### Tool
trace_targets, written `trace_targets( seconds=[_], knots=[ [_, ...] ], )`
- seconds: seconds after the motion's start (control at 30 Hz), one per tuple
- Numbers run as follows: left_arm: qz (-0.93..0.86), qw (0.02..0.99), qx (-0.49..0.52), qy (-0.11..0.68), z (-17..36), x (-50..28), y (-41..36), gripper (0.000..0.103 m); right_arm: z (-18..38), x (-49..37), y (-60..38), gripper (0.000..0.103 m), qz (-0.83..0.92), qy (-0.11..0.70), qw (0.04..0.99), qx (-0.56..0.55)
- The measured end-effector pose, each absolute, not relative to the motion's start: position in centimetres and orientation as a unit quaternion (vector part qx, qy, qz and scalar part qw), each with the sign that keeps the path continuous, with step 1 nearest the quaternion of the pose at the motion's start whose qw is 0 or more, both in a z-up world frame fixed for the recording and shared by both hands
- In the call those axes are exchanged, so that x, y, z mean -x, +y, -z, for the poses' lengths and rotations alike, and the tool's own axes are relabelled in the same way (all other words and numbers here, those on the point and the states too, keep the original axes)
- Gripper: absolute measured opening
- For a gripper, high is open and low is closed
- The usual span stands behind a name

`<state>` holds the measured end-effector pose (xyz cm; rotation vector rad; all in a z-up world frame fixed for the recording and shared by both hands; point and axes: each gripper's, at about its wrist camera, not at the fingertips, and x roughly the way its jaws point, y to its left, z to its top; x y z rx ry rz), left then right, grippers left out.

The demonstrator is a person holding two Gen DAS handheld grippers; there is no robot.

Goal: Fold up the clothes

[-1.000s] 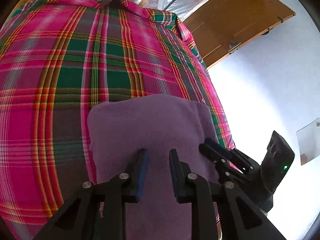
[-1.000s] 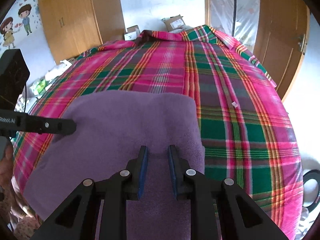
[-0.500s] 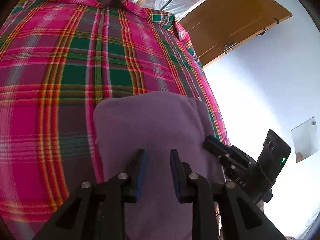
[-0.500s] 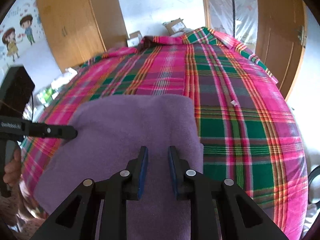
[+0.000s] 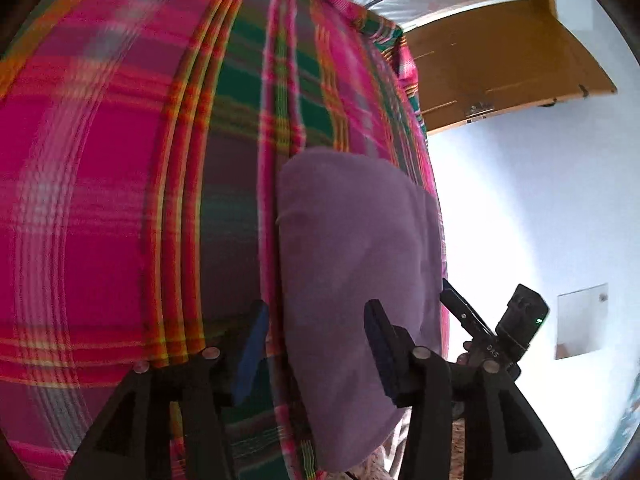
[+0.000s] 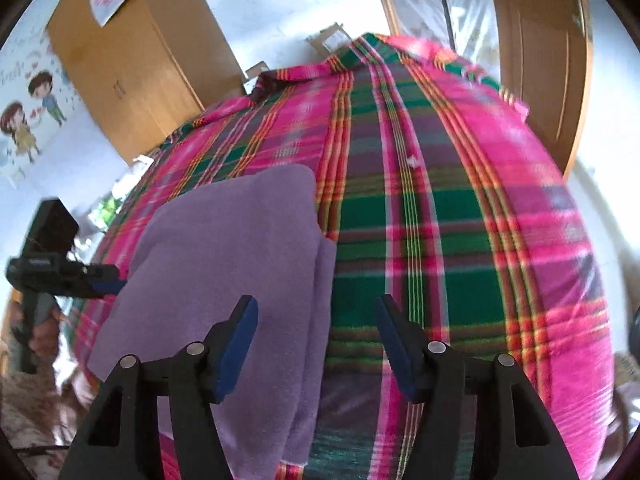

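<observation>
Left wrist view: your left gripper (image 5: pixel 316 344) has spread its fingers — half a second ago they were nearly together over the purple cloth (image 5: pixel 356 264), which lies folded near the edge of the plaid bedspread (image 5: pixel 120 200). It looks soft, light and limp; pinch a doubled edge or corner.

Right wrist view: your right gripper (image 6: pixel 316 344) has likewise opened wide, holding nothing — the cloth (image 6: pixel 240 248) lies layered at its left.
</observation>
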<state>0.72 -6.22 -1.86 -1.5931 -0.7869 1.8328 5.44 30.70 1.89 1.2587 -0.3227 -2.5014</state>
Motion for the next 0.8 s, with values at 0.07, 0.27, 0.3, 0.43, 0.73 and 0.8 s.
trace_targets(
  seconds=[0.07,0.27,0.3,0.43,0.73,0.8],
  knots=[
    [-0.676,0.301,0.601,-0.303,2.4,-0.7,-6.0,0.05,-1.4,-5.1,31.1,0.063,0.862,-0.144,0.189,-0.447],
    [-0.656,0.34,0.605,-0.297,3.0,-0.1,-4.6,0.053,0.0,-3.4,31.6,0.063,0.823,-0.184,0.238,-0.481],
    [-0.654,0.344,0.604,-0.299,3.1,0.0,-4.5,0.054,0.1,-3.2,31.6,0.063,0.818,-0.191,0.248,-0.482],
    [-0.639,0.358,0.602,-0.317,3.6,1.1,-4.3,0.056,0.3,-2.4,31.6,0.063,0.802,-0.197,0.28,-0.489],
    [-0.611,0.391,0.609,-0.32,3.4,0.1,-4.4,0.056,0.4,-0.7,31.3,0.067,0.773,-0.215,0.331,-0.496],
    [-0.605,0.397,0.608,-0.327,3.6,-0.3,-4.3,0.058,0.5,-0.4,31.2,0.067,0.77,-0.218,0.336,-0.497]
  ],
)
